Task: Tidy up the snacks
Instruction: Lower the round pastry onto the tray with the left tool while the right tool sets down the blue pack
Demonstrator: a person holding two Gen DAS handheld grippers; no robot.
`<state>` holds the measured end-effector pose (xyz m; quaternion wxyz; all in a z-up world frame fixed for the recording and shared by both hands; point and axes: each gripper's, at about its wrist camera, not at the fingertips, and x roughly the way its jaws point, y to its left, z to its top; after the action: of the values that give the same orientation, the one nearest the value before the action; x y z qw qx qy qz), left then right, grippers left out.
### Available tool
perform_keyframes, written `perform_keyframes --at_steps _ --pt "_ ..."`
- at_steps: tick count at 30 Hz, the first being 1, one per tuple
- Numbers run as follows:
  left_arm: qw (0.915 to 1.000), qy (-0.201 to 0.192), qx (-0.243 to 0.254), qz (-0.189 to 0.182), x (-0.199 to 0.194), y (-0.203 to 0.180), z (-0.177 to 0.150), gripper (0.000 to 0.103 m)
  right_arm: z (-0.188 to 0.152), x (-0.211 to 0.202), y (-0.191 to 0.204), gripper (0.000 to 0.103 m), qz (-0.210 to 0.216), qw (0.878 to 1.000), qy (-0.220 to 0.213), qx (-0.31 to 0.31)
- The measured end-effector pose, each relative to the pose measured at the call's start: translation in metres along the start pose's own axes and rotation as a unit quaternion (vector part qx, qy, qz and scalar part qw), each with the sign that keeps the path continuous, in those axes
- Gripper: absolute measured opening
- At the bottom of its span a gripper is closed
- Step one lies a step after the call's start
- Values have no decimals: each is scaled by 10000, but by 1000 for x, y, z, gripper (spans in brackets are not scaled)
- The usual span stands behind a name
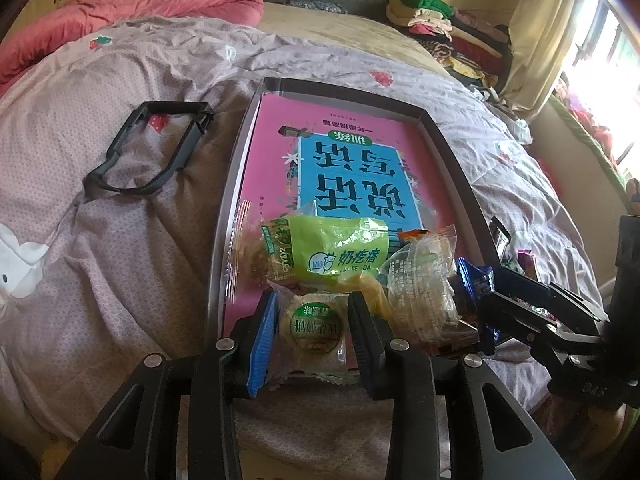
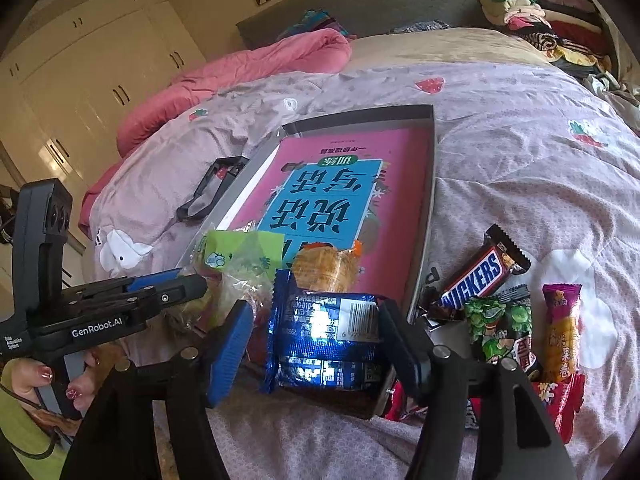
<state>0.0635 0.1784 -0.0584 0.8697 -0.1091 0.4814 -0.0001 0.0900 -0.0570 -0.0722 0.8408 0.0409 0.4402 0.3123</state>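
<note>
A grey tray (image 1: pixel 236 184) with a pink book (image 1: pixel 280 152) in it lies on the bed. Several snacks sit at its near end: a green milk packet (image 1: pixel 340 248), a clear-wrapped pastry (image 1: pixel 424 288). My left gripper (image 1: pixel 314 332) is shut on a round pastry in clear wrap (image 1: pixel 314 330) at the tray's near edge. My right gripper (image 2: pixel 316 340) has its fingers on both sides of a blue snack packet (image 2: pixel 324 340) over the tray's near right corner; the left finger looks slightly apart from it. A Snickers bar (image 2: pixel 480 276), a green packet (image 2: pixel 500 324) and a pink roll packet (image 2: pixel 562 328) lie right of the tray (image 2: pixel 428 200).
A black plastic frame (image 1: pixel 152 148) lies on the quilt left of the tray. A pink duvet (image 1: pixel 132 12) and a pile of clothes (image 1: pixel 448 28) lie at the far side of the bed. Red packets (image 2: pixel 560 400) sit near the bed's edge.
</note>
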Motion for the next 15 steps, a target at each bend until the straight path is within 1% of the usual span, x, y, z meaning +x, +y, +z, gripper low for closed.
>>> perform_keyframes --at_steps 2,7,9,13,15 --pt "10000 -9 7 24 -1 0 0 43 -1 -2 2 65 15 10000 -20 -50" --pt "10000 -62 54 48 -5 -2 1 45 -3 -5 10 66 23 9997 -56 -229" --pt "9999 -94 77 56 -7 -3 1 49 -3 -5 12 66 39 9996 -64 -273" --pt "9998 -148 106 43 -12 -5 2 54 -4 -6 15 68 31 9994 -73 -351" --pt "9998 -171 127 52 -14 -6 2 59 -4 -6 15 68 25 9993 -83 -365"
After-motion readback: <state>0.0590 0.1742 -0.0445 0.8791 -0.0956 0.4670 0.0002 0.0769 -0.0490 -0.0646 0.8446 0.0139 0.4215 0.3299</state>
